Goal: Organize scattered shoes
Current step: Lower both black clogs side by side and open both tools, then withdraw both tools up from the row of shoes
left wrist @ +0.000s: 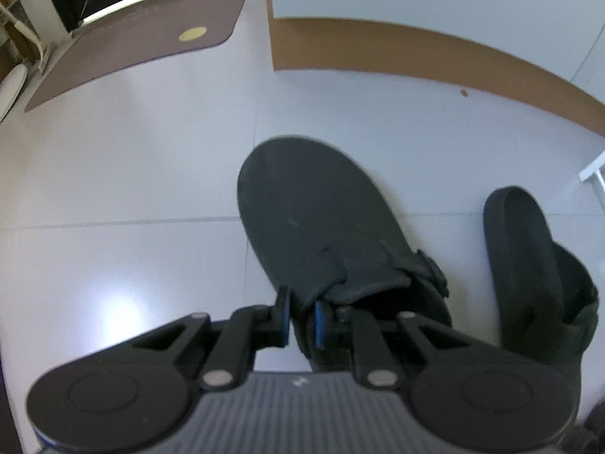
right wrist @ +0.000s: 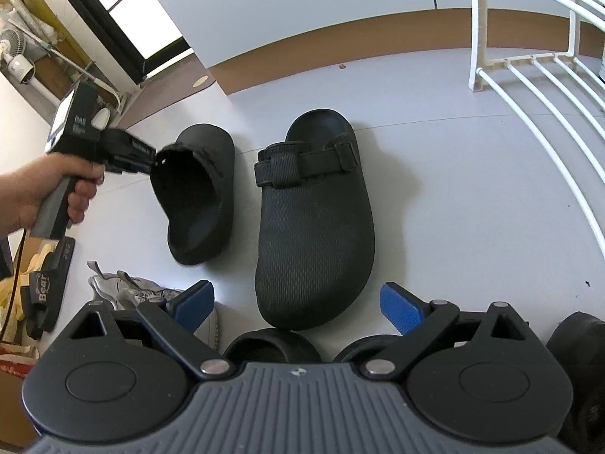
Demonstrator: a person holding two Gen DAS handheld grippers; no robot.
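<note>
The black clog [right wrist: 196, 193] hung tilted on its side just above the pale floor [right wrist: 435, 208], pinched at the edge of its heel opening by the left gripper [right wrist: 153, 159], whose blue-padded jaws were pressed almost together on that thin rim; just beside it, apart by a narrow strip of floor, its mate [right wrist: 314, 227] lay upright and flat, toe toward the right wrist camera; the step in hand looked like setting the carried clog down next to its mate to make a pair, and the next move would call for turning it sole-down and lining its toe with the other before letting go; both clogs were matte black moulded foam, rounded at the toe, the mate finely dimpled on top with a woven strap across the instep and a smooth cupped heel; the right gripper [right wrist: 298, 302] hovered over the mate's toe with jaws spread wide and empty; beyond stood a white tubular shoe rack [right wrist: 529, 75], a brown skirting board [right wrist: 340, 43], and lower left a grey sneaker [right wrist: 132, 291] and dark slides [right wrist: 45, 295].
</note>
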